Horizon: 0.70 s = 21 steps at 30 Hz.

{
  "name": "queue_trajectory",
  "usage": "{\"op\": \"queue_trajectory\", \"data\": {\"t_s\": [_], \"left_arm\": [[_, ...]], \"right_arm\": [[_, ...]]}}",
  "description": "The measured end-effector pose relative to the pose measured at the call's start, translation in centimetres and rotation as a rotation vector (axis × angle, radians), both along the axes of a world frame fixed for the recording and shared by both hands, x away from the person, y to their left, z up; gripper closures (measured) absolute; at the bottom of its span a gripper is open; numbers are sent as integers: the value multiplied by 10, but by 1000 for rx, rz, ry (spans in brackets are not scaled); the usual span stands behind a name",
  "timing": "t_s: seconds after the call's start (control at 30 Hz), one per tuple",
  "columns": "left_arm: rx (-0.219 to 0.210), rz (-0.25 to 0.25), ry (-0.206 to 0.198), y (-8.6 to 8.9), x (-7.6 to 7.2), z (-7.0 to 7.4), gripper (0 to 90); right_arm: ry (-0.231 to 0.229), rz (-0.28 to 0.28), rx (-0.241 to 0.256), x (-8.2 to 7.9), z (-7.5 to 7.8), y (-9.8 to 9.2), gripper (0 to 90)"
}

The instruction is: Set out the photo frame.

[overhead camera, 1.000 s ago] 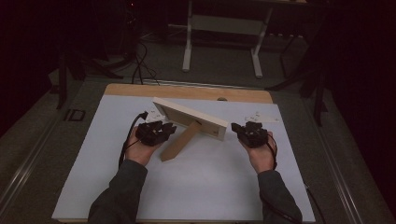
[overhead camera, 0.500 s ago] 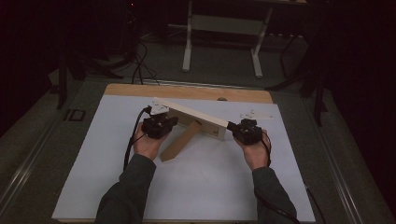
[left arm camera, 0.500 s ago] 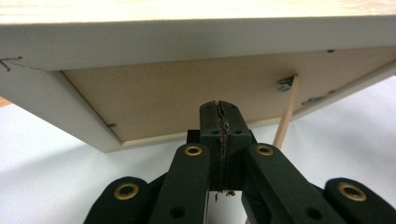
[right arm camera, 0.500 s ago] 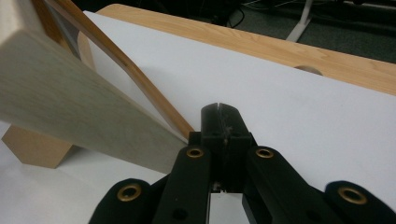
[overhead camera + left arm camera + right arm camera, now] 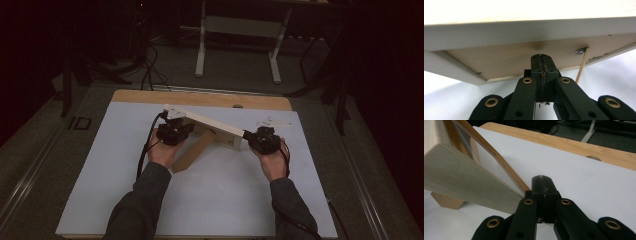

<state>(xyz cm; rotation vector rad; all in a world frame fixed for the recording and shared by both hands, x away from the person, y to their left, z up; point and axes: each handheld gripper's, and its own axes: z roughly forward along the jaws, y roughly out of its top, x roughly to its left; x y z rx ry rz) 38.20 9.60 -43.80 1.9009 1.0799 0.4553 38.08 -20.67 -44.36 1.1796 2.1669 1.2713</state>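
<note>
A pale wooden board stands tilted on the white sheet, propped by a brown wooden leg. My left gripper is shut, its tip up against the board's brown underside in the left gripper view; nothing shows between the jaws. A thin wooden stick leans under the board to the right of them. My right gripper is shut too, its tip right beside the board's near end and its thin brown edge.
The white sheet covers a wooden tabletop whose bare far edge has a round hole. A small pale scrap lies behind the right gripper. A metal stand and cables are on the floor beyond.
Both hands have moved inward, bringing the shut grippers up to the board's two ends. The board itself has hardly shifted.
</note>
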Motion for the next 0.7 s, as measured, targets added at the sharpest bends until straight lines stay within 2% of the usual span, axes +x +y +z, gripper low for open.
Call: {"op": "queue_trajectory", "data": {"t_s": [0.17,0.47,0.7], "left_arm": [[-13,3,5,-3,2,0,900],[4,-13,17,-11,4,2,900],[-3,-35,17,-16,1,6,900]], "right_arm": [[5,17,-5,-1,0,0,900],[9,43,-3,-2,0,1,900],[7,60,-12,-4,1,3,900]]}}
